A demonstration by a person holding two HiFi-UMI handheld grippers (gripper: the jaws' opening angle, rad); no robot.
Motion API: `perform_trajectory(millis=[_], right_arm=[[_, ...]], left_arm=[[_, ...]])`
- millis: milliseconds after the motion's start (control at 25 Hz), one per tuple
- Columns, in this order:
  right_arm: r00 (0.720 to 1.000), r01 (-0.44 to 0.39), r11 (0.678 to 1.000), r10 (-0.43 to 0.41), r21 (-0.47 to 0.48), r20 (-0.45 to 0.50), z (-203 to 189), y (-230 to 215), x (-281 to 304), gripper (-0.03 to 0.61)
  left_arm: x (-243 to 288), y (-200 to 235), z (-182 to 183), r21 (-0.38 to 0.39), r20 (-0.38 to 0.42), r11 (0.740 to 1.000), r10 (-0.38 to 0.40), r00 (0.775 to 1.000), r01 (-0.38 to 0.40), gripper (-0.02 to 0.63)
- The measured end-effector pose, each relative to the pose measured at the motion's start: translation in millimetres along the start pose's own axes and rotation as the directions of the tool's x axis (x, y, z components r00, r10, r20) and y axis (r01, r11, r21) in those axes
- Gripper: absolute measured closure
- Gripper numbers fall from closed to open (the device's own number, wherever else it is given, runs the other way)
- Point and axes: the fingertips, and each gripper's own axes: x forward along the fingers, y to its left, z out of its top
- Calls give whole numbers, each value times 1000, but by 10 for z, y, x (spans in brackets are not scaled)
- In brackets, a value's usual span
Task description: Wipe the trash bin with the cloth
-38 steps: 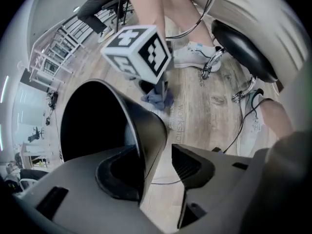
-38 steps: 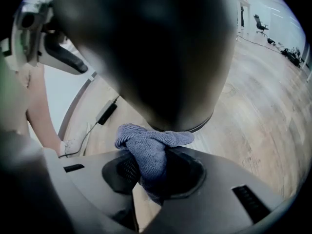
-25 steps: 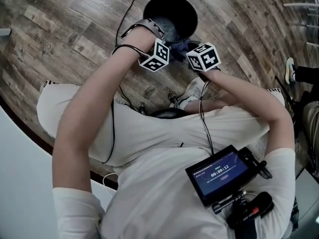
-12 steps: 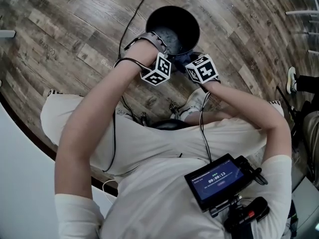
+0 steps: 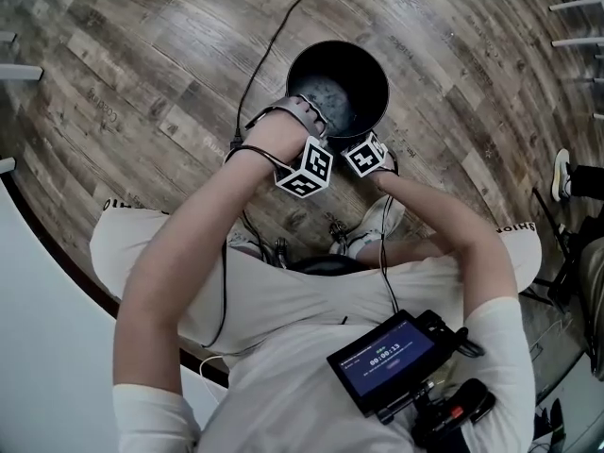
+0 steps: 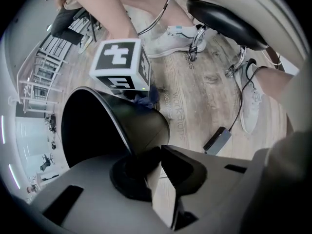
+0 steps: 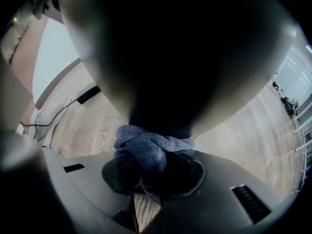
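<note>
A black round trash bin [image 5: 338,88] stands on the wooden floor in front of my feet. My left gripper [image 5: 319,140] is shut on the bin's near rim; in the left gripper view the thin rim [image 6: 127,140] runs down between its pads, with the left gripper [image 6: 155,157] clamped over it. My right gripper [image 5: 363,151] is low beside the bin, shut on a blue cloth [image 7: 146,147]. The right gripper [image 7: 148,167] presses the bunched cloth against the bin's dark outer wall [image 7: 180,57], which fills that view. The cloth [image 6: 144,98] also shows under the right marker cube [image 6: 122,65].
A black cable [image 5: 274,55] trails over the floor past the bin. A small grey box [image 6: 218,139] on a cable lies near my white shoes [image 6: 178,35]. A black stool seat [image 6: 224,21] on metal legs is behind. A white wall [image 5: 28,281] curves along the left.
My right gripper has sunk with the cloth from the bin's rim down along its outer wall. The left gripper has kept its hold on the rim.
</note>
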Motion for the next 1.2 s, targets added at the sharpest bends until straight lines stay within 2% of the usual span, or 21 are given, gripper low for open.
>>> perform_trajectory(millis=[240,360,440,520,680,920,1080,1200], right_arm=[[999,-26,995,28,95,-27,-166,-38,373,483],[997,-63,997,65,53,-44,-170,13,338,482],[994,-90,995,92,39,-60,-154,39,195,483],[988,-141,987,145,76,-58,-116,121,-104,483],[972,-234,966,236,113,0,15,342,-835,483],[976,-198,973,185,114,116,433,303,-1637,483],[979,-174,978,158,120,131,567,183,-1624,483],[980,-173,976,157,133,119,541,116,-1511,483]], left_arm=[[-18,26,37,-8,33,1000,15,999,-15,549],[-20,5,36,-27,35,1000,8,999,-7,549],[-11,24,42,-46,36,999,8,999,-7,549],[-7,53,43,-58,32,998,17,999,-15,549],[-6,38,35,-69,25,998,15,1000,-13,549],[-20,19,105,-91,27,996,5,1000,-2,549],[-34,8,185,-91,35,996,1,999,2,549],[-70,-52,266,-68,63,997,-31,998,36,549]])
